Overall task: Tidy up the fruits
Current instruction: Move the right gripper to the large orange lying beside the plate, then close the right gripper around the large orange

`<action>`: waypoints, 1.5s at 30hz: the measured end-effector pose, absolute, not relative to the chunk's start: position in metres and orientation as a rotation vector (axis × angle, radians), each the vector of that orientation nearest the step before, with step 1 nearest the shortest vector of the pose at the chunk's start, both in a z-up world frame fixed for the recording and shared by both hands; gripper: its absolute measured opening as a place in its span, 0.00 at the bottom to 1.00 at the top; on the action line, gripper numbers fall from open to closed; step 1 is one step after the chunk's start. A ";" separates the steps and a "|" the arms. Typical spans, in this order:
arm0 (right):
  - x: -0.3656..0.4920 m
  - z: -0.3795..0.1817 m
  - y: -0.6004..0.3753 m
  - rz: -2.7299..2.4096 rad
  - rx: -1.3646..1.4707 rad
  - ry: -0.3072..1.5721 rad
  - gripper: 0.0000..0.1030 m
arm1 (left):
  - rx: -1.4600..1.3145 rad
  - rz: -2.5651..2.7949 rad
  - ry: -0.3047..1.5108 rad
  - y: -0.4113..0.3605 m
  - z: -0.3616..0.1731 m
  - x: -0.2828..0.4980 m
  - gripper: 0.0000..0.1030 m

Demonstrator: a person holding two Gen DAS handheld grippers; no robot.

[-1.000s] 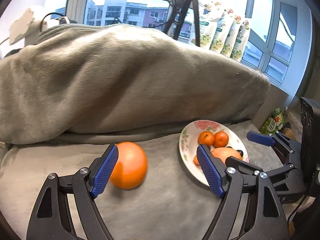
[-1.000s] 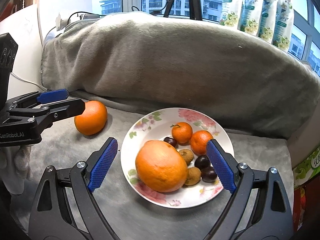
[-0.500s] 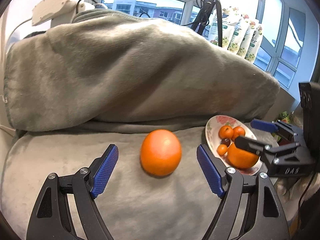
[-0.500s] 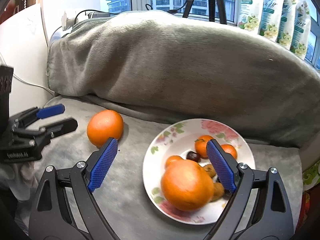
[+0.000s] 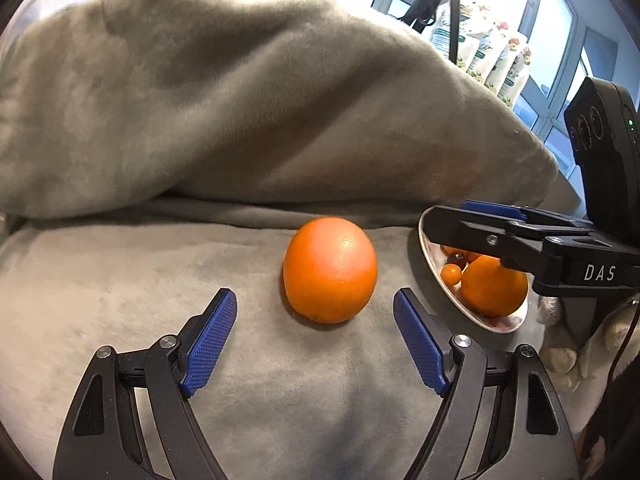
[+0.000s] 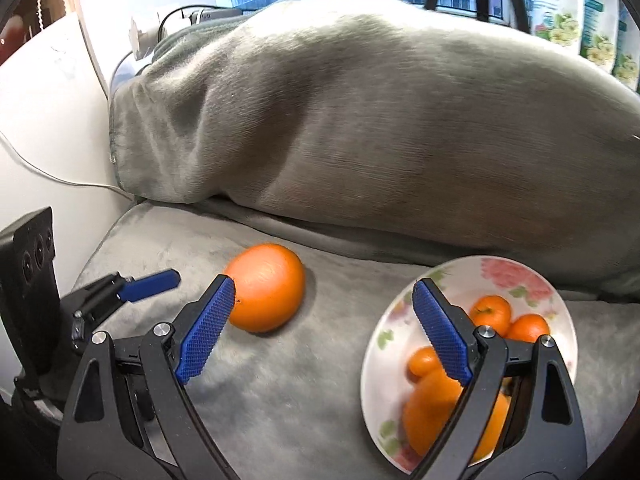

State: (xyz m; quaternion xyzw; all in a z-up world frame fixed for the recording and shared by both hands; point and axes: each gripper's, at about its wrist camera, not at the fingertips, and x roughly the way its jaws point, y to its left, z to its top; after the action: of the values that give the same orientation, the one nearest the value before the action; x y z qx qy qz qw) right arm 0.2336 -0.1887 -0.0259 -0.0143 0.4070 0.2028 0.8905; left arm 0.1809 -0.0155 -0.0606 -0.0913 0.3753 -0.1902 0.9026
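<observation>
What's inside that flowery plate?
The plate holds one big orange, small tangerines and a dark little fruit. Anything beneath the right tool fingers is covered.

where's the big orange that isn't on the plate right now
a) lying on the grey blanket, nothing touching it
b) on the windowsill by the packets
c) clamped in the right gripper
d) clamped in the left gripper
a: the loose orange rests on the grey blanket ahead of the open left gripper, whose pads stand clear of it; the right gripper is open too, and the plate sits apart from it.
</observation>
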 end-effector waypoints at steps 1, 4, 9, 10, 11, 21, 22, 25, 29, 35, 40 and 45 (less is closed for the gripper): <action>0.237 -0.029 -0.185 0.433 -0.021 0.857 0.90 | -0.201 -0.400 0.783 -0.015 -0.063 0.183 0.78; 0.244 -0.036 -0.177 0.460 -0.001 0.889 0.90 | -0.229 -0.411 0.795 -0.015 -0.067 0.187 0.77; 0.255 -0.048 -0.166 0.467 0.009 0.926 0.90 | -0.255 -0.429 0.811 -0.015 -0.071 0.192 0.76; 0.258 -0.050 -0.164 0.474 0.019 0.937 0.90 | -0.257 -0.432 0.813 -0.015 -0.071 0.192 0.75; 0.259 -0.052 -0.163 0.481 0.027 0.945 0.90 | -0.262 -0.438 0.817 -0.016 -0.072 0.193 0.74; 0.264 -0.062 -0.150 0.530 0.048 0.989 0.79 | -0.323 -0.465 0.851 -0.016 -0.077 0.206 0.67; 0.265 -0.063 -0.149 0.534 0.049 0.994 0.76 | -0.325 -0.465 0.852 -0.018 -0.076 0.207 0.66; 0.264 -0.065 -0.146 0.545 0.050 1.009 0.73 | -0.326 -0.472 0.857 -0.014 -0.079 0.210 0.64; 0.264 -0.068 -0.145 0.551 0.062 1.020 0.71 | -0.320 -0.477 0.862 -0.019 -0.079 0.213 0.62; 0.265 -0.070 -0.143 0.550 0.074 1.032 0.66 | -0.307 -0.485 0.872 -0.027 -0.079 0.216 0.55; 0.265 -0.069 -0.145 0.547 0.086 1.032 0.65 | -0.304 -0.482 0.871 -0.031 -0.080 0.216 0.55; 0.264 -0.069 -0.146 0.539 0.095 1.025 0.64 | -0.283 -0.474 0.861 -0.033 -0.079 0.212 0.55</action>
State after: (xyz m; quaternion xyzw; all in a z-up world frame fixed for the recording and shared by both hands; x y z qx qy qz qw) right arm 0.2638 -0.1459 -0.0693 0.0448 0.4842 0.2544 0.8360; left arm 0.2124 -0.0327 -0.0789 -0.1355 0.4119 -0.2268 0.8721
